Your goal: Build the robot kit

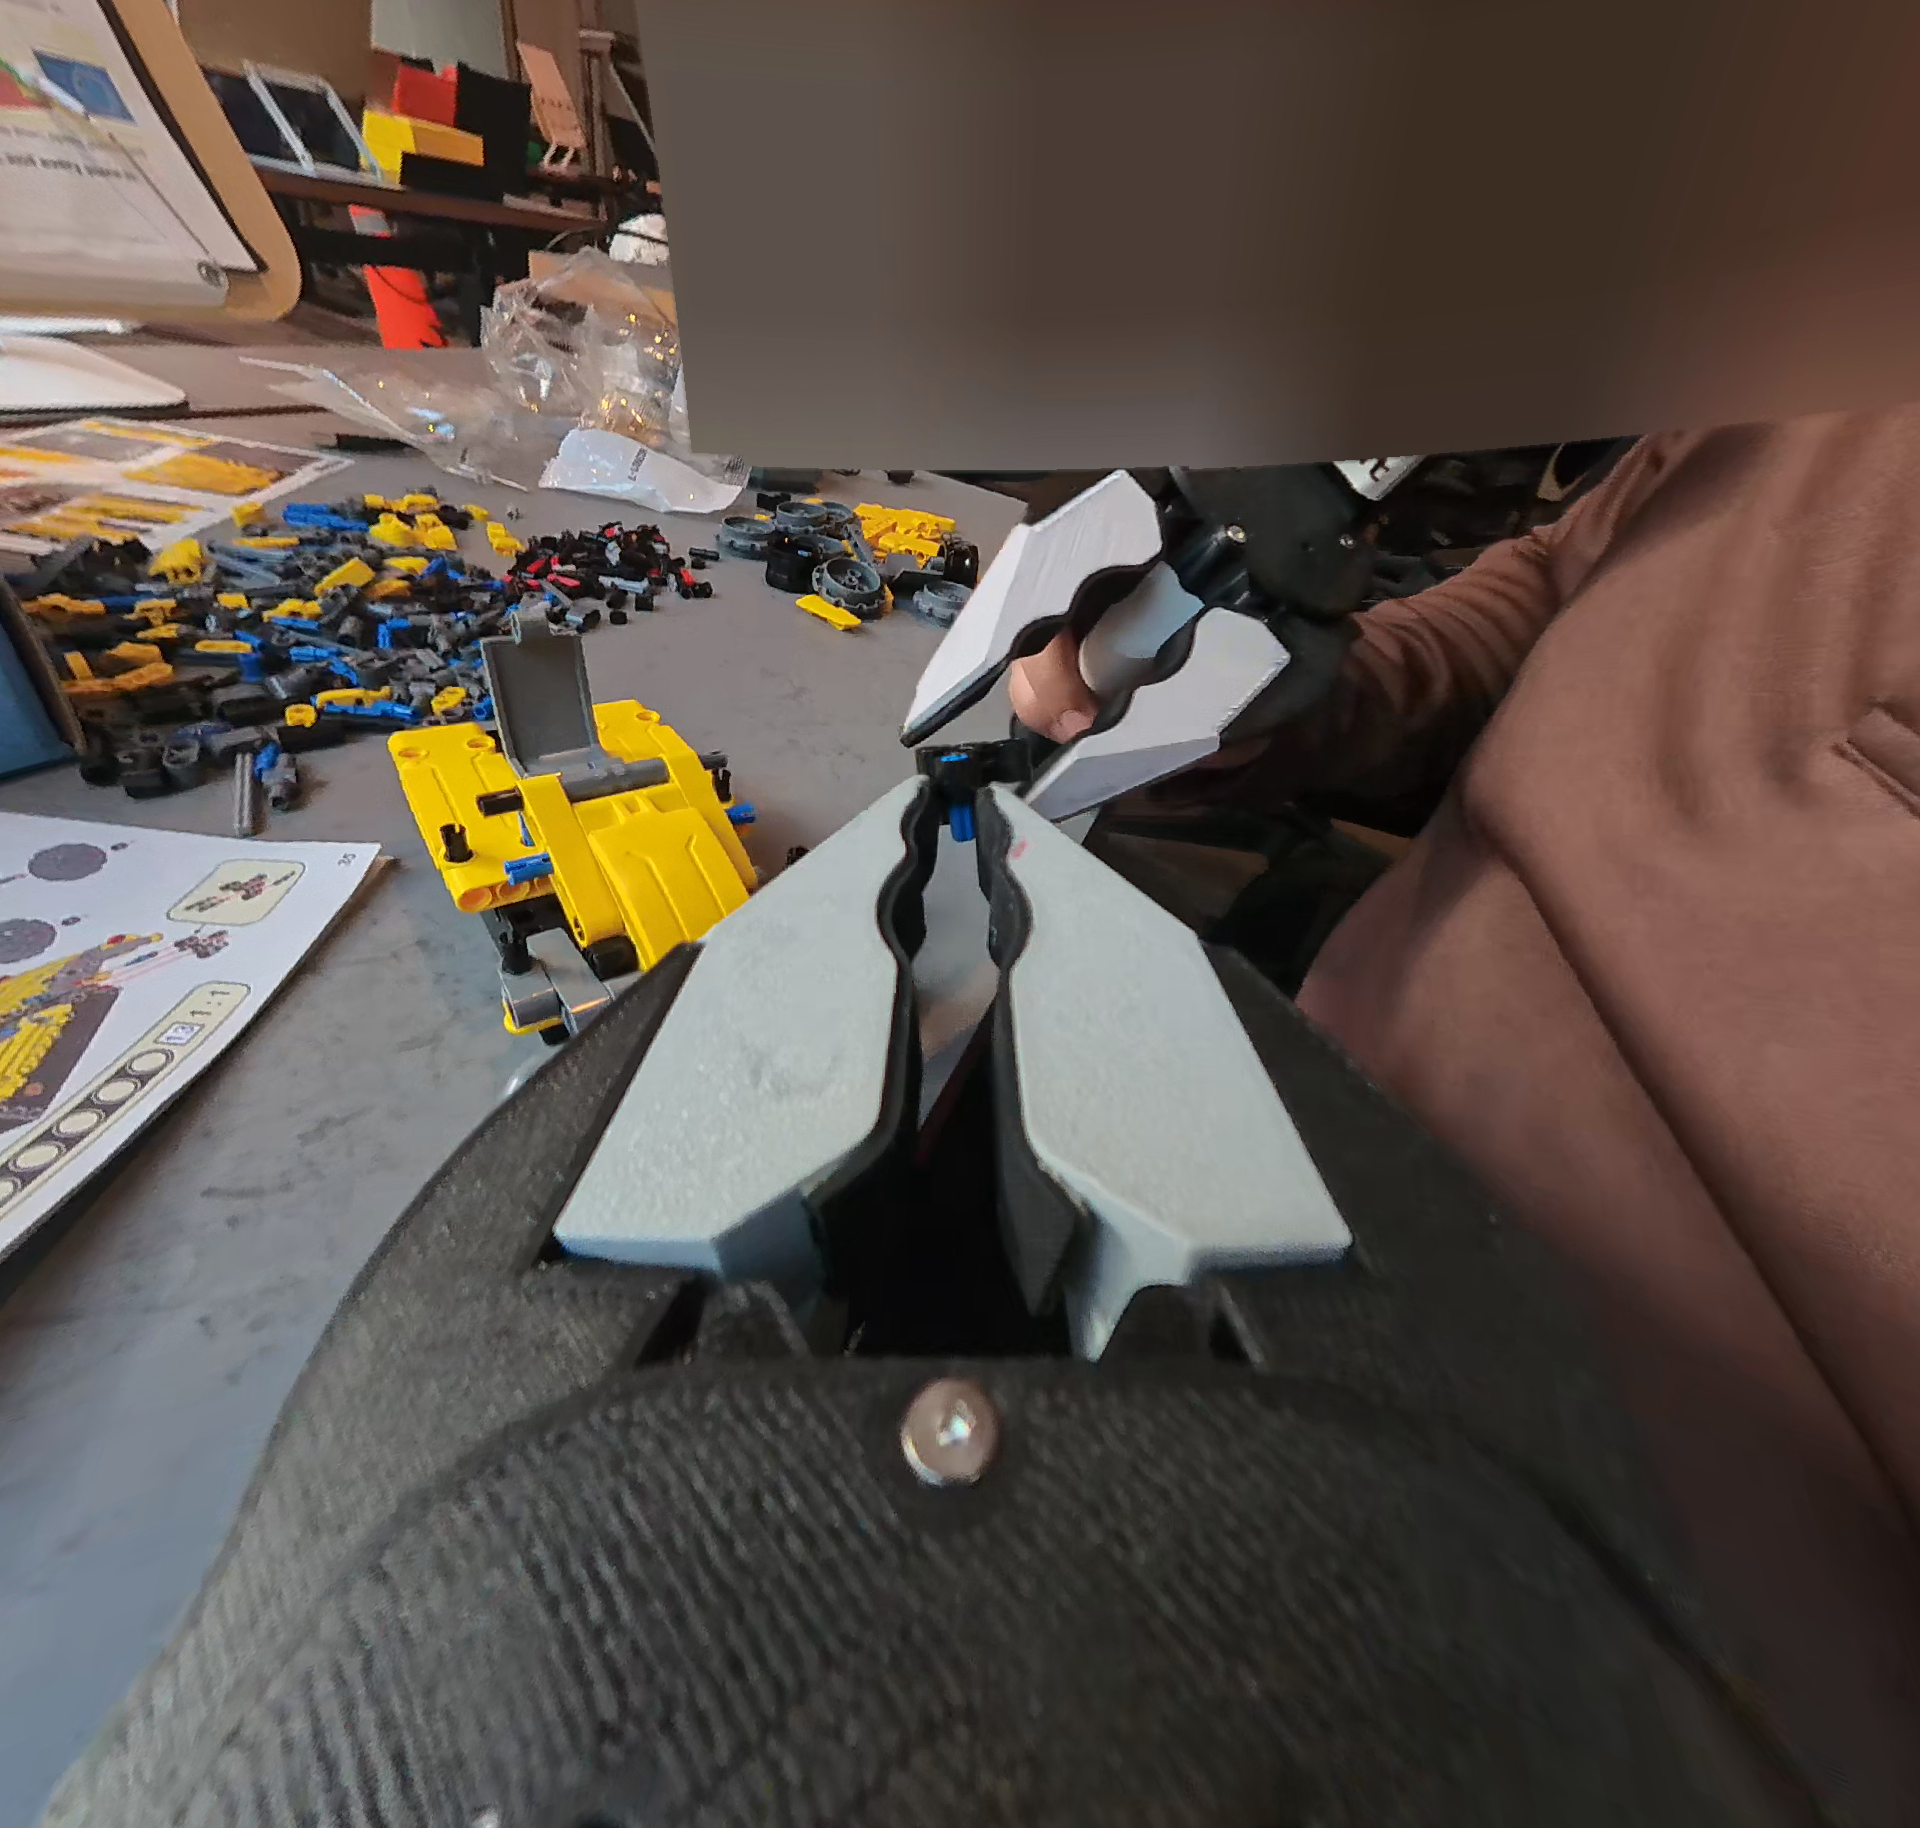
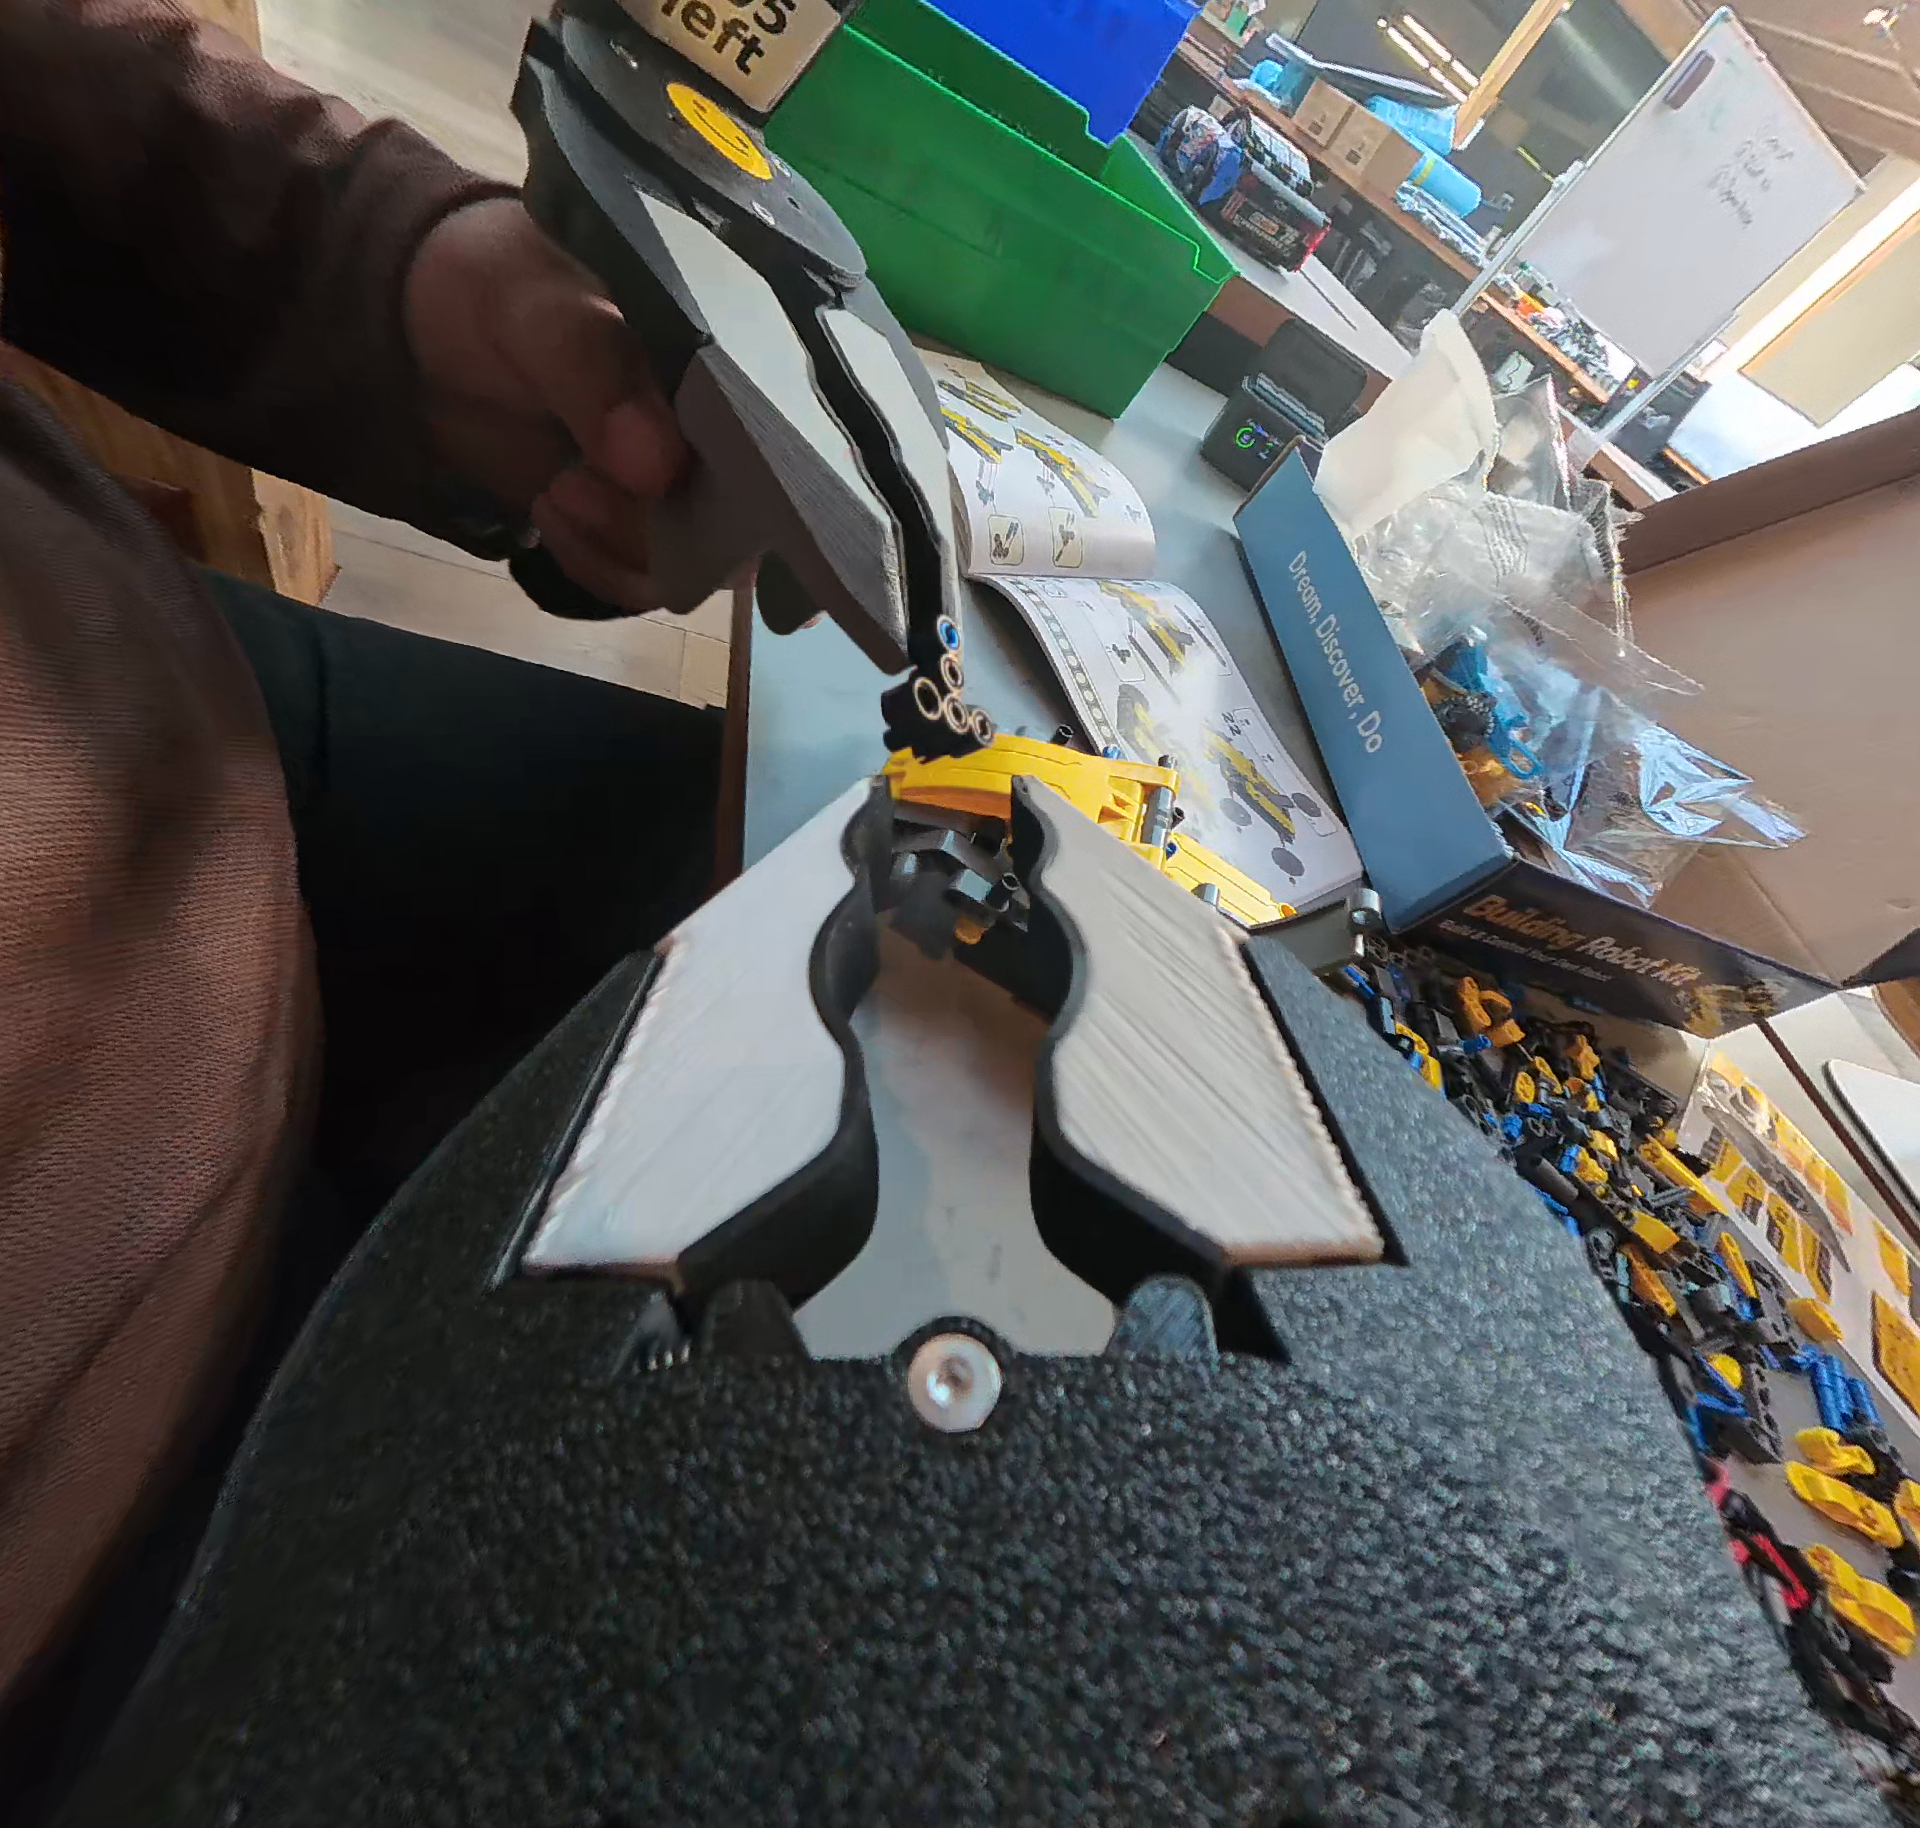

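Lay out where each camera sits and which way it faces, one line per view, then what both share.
Left wrist view: rides the left tongs, shut on a black-and-blue piece; faces the person's brown sleeve and right hand.
Right wrist view: rides the open right tongs; faces the yellow model on the grey table; the left hand shows.
Shared: the piece, the yellow model, the loose bricks.
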A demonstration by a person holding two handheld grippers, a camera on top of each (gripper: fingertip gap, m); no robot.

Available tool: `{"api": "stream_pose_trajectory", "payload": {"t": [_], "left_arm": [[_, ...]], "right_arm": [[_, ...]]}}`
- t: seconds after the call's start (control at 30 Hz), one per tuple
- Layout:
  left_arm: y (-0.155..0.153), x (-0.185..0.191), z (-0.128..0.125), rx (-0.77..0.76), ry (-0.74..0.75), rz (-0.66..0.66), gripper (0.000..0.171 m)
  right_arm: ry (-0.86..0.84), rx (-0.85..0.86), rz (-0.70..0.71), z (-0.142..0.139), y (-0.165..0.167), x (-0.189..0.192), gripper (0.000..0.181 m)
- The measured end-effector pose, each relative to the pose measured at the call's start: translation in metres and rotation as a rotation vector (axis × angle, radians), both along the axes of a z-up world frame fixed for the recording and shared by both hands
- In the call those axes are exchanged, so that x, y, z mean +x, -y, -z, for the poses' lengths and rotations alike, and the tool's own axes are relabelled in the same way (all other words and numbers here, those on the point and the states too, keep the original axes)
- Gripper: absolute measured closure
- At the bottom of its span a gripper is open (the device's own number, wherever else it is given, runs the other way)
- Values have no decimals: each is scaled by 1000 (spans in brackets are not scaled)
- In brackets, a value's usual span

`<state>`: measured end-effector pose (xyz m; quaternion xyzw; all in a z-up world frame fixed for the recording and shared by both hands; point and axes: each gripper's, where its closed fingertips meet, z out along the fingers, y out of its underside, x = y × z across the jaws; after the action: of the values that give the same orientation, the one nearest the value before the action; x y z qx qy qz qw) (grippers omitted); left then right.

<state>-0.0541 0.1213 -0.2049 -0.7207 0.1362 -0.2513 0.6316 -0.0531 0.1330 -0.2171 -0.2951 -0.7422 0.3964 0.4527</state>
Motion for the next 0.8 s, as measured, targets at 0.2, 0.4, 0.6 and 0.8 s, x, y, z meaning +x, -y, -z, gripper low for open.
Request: {"api": "stream_pose_trajectory", "payload": {"t": [0.2, 0.4, 0.6, 0.8], "left_arm": [[2, 4, 0, 30, -26, 16, 167], [1, 12, 2, -6, -11, 27, 167], [-3, 19, 13, -87, 12, 28, 167], [-4, 13, 12, -98, 82, -18, 167]], "right_arm": [[-9, -19, -16, -6, 1, 6, 161], [-15, 72, -36, -3, 10, 8, 161], [-8, 139, -29, 3, 13, 9, 165], [-11, 125, -2, 3, 12, 3, 169]]}}
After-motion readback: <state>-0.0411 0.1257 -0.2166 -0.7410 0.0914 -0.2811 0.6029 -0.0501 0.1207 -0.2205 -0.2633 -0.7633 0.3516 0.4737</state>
